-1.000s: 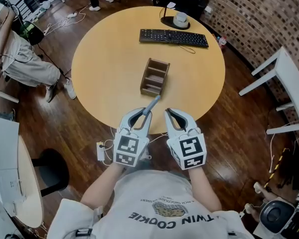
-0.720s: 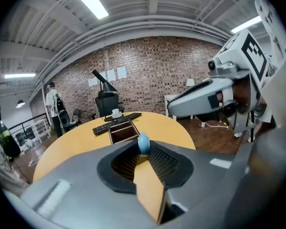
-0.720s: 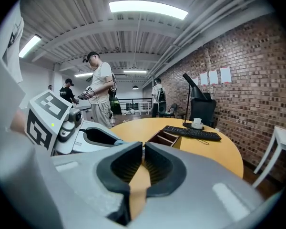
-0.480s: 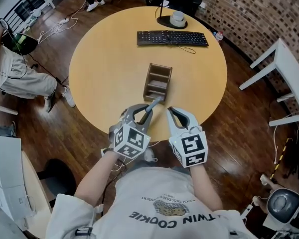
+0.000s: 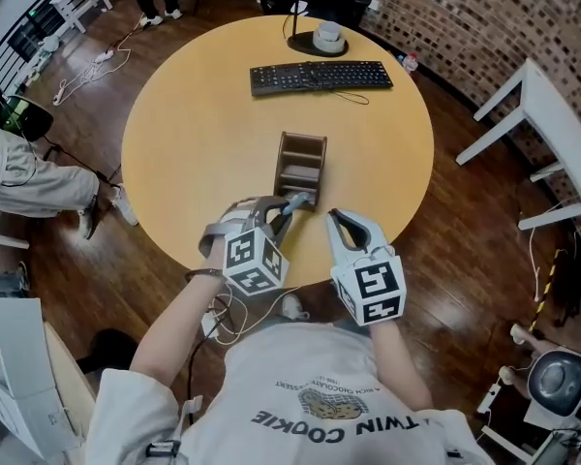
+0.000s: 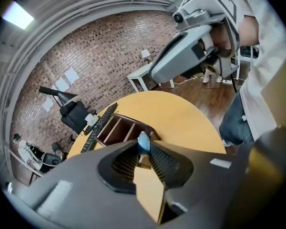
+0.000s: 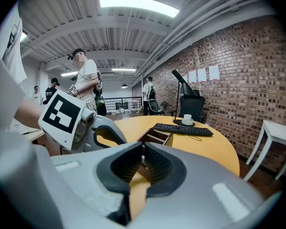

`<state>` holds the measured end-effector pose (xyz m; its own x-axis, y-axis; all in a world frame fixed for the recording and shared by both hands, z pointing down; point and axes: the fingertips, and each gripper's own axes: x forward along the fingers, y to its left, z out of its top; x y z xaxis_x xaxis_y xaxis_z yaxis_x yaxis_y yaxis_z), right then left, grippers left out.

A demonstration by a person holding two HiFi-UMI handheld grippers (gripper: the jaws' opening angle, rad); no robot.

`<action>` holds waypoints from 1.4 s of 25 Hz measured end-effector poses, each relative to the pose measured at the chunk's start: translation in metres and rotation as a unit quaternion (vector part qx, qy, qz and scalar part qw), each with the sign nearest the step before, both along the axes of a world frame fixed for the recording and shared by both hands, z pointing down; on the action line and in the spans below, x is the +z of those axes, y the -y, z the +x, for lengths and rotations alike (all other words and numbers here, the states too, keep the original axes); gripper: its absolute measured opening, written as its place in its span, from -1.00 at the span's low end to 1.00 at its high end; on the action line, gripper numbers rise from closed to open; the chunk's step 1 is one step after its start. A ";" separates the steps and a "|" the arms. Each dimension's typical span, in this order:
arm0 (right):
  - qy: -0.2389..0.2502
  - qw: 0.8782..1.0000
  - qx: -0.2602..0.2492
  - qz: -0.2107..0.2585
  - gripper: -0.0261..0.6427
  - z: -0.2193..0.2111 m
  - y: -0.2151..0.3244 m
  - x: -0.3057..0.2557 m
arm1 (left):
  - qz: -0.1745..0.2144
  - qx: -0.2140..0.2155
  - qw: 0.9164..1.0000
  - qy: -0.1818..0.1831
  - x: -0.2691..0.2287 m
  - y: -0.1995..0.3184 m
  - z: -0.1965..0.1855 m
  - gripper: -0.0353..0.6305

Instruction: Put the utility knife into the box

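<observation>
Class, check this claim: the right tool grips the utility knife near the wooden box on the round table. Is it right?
No: the left tool grips the utility knife, as the left gripper view shows; it is near the wooden box on the round table.

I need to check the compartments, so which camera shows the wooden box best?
The head view. It looks straight down into the box, so the open top and the dividers show in full. The left gripper view shows it at a slant, partly behind the jaws. The right gripper view shows only one end above its jaws.
</observation>
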<state>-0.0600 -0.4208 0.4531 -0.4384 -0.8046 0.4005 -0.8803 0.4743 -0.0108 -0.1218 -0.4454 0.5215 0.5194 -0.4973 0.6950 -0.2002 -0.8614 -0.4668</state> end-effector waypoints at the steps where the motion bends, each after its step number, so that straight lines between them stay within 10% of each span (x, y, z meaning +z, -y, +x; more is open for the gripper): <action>1: 0.000 1.000 0.002 -0.001 -0.88 0.001 0.001 0.000 | 0.002 0.010 1.000 0.010 0.002 0.002 0.002 -0.68; 15: -0.001 0.999 0.036 -0.011 -0.88 0.017 -0.003 0.007 | -0.003 0.096 0.987 0.127 0.036 0.020 0.024 -0.68; 35: 0.006 0.999 0.037 -0.014 -0.88 0.029 -0.015 0.009 | -0.004 0.085 0.992 0.090 0.028 0.015 0.038 -0.58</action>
<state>-0.0309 -0.4057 0.4618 -0.3828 -0.8234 0.4188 -0.9127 0.4074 -0.0334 -0.0842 -0.4603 0.5495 0.4632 -0.4070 0.7873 0.0341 -0.8795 -0.4747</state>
